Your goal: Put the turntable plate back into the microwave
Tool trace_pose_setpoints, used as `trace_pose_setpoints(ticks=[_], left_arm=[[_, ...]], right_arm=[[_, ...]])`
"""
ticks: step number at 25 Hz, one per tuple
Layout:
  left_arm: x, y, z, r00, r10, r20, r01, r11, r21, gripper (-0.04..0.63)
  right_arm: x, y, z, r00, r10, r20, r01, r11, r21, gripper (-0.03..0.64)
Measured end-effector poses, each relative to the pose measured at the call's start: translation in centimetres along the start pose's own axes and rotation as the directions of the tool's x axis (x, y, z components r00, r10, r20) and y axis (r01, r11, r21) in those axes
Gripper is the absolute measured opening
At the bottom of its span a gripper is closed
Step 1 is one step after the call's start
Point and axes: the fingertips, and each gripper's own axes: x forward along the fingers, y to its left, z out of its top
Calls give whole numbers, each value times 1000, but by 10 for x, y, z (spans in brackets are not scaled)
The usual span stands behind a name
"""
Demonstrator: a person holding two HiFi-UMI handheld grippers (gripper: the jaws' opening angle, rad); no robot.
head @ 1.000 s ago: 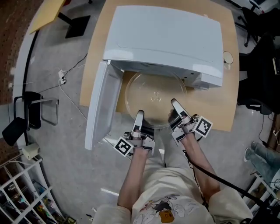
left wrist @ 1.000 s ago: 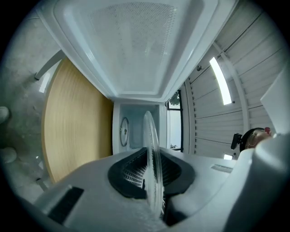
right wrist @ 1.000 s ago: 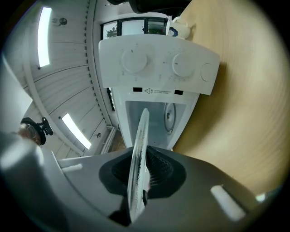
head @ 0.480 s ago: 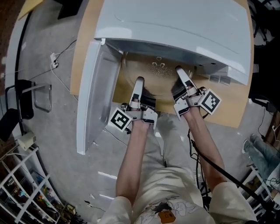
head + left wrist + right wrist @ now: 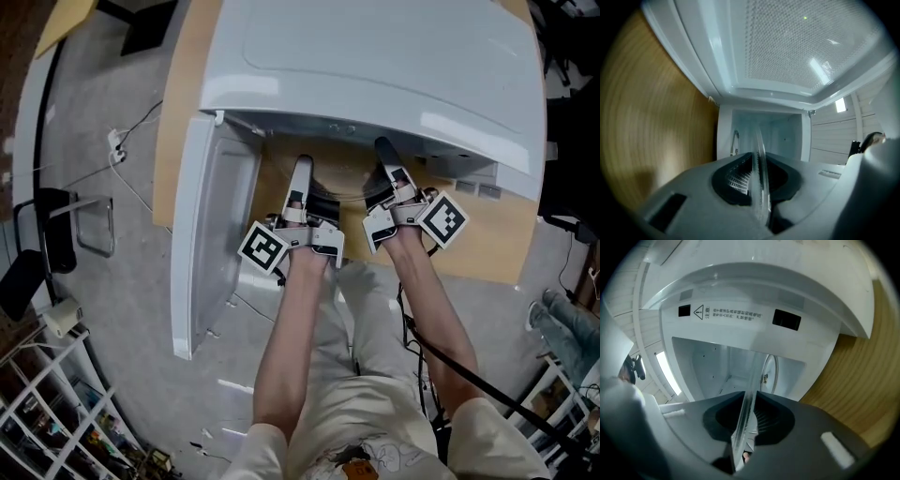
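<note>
Clear glass with a thin ridged rim, the round turntable plate point(image 5: 758, 187) sat gripped edge-on. The left tongs point(image 5: 301, 176) and right tongs point(image 5: 382, 161) were each clenched on its near rim (one per side, presumably to keep it level). Most of it was already inside the white microwave point(image 5: 375, 66) on the wooden tabletop point(image 5: 178, 112).

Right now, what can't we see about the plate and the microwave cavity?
Turntable plate: head view, nearly all of it hidden under the microwave top.
Cavity floor, and whether the plate is seated: no view shows it; the left gripper and right gripper bodies fill the lower part of their views.
Warning label: right gripper view, print too small to read.
Table: left gripper view, blurred.
</note>
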Motion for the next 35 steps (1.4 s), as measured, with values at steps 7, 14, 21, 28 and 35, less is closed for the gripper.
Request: trace_pose_setpoints(ticks=[7, 14, 21, 28, 35], left_arm=[[25, 9, -1, 1000, -5, 4, 5, 1000, -31, 38], [43, 21, 3, 999, 27, 20, -26, 999, -36, 43], [51, 26, 5, 999, 38, 24, -37, 998, -43, 41], [61, 21, 5, 999, 43, 18, -43, 999, -17, 40], [59, 20, 3, 999, 53, -7, -53, 998, 15, 40]], right_arm=[[1, -3, -4, 1000, -7, 0, 7, 1000, 11, 59], [-4, -11, -29, 997, -42, -69, 44, 998, 37, 69], [0, -12, -46, 990, -30, -139, 37, 998, 52, 67], [8, -9, -47, 980, 6, -201, 13, 995, 96, 66], [4, -8, -47, 984, 7, -180, 20, 989, 150, 60]])
